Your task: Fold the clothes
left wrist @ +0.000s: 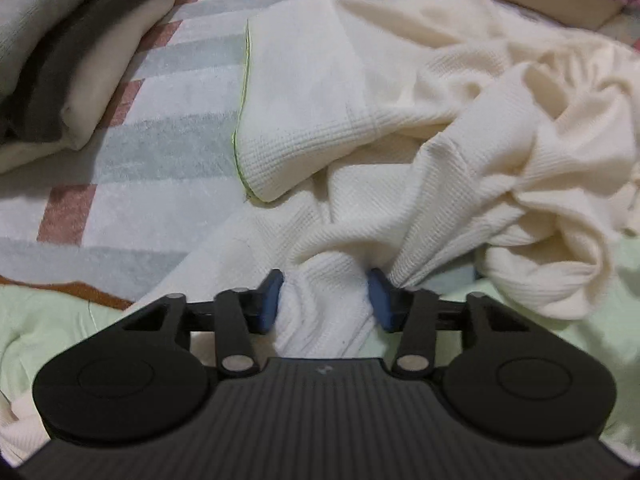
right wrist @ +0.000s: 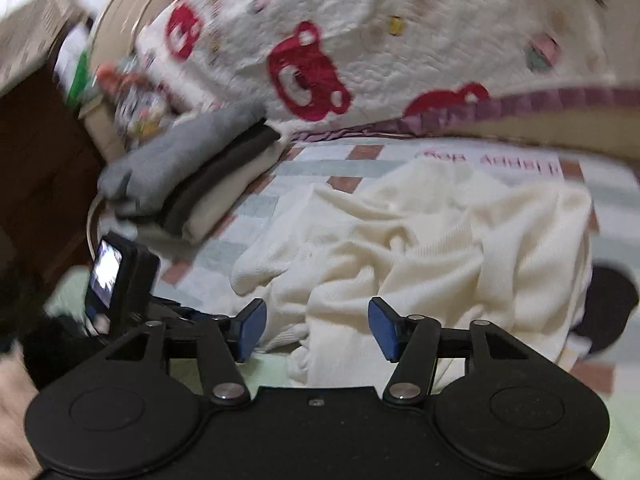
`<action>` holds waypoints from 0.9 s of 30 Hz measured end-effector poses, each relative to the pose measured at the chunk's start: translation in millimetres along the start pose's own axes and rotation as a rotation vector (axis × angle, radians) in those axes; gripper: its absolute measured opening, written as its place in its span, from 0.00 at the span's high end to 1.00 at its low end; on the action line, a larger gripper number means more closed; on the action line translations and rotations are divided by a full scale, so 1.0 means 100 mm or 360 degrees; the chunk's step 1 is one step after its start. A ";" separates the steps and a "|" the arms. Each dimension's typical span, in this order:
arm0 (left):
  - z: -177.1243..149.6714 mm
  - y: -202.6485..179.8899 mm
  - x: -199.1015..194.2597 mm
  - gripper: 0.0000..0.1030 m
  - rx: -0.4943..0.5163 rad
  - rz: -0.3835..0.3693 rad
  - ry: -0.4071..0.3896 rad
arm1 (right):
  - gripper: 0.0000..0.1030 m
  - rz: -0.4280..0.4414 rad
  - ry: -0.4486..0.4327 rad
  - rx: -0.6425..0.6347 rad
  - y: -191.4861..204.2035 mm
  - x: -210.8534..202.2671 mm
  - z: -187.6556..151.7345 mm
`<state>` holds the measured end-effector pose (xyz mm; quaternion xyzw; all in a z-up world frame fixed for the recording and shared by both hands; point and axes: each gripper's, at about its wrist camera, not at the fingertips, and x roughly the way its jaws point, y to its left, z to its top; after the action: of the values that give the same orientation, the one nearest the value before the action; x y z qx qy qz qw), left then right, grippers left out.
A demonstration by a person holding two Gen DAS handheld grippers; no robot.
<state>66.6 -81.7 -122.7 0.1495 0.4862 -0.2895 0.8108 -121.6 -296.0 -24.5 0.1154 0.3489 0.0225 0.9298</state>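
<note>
While its blue pads stand partly apart, the left gripper [left wrist: 325, 300] has a bunched ridge of the cream waffle-knit garment [left wrist: 400, 128] wedged between them, cloth pressing both pads. Left of it in the left wrist view: a stack of folded clothes [left wrist: 68, 60], light grey on top, charcoal in the middle, cream below, soft-edged and slab-shaped. It sits on a fleecy blanket with pale blue and brick-red checks [left wrist: 160, 168]. The garment lies centre to right on that blanket, crumpled into deep rolls; one flat folded panel carries a thin yellow-green stitched edge.

Right wrist view, left to right: the left gripper's small lit screen [right wrist: 106, 274], then the folded stack [right wrist: 192, 168], then the cream garment [right wrist: 440, 248] spread in loose wrinkles. The right gripper [right wrist: 318, 330] stands wide, pads spread above the garment's near hem; whether cloth touches them, I cannot tell. Behind, blurred, a quilted white cover printed with red bear faces [right wrist: 360, 32].
</note>
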 end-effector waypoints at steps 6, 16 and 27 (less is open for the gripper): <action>0.03 0.17 -0.15 0.92 -0.0192 -0.0177 -0.0085 | 0.39 -0.0097 0.0189 -0.0621 0.20 0.32 0.09; 0.10 0.52 -0.30 0.93 -0.0529 -0.0602 -0.0268 | 0.36 -0.0155 0.0115 -0.0880 0.47 0.78 -0.09; 0.11 0.73 -0.37 0.93 -0.0743 -0.1011 -0.0384 | 0.91 -0.0239 0.0001 -0.0996 0.68 1.19 -0.10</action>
<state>106.1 -18.3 -87.5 -0.2311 0.4622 -0.4229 0.7444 -35.5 -213.2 -93.0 -0.2022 0.3330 0.0600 0.9190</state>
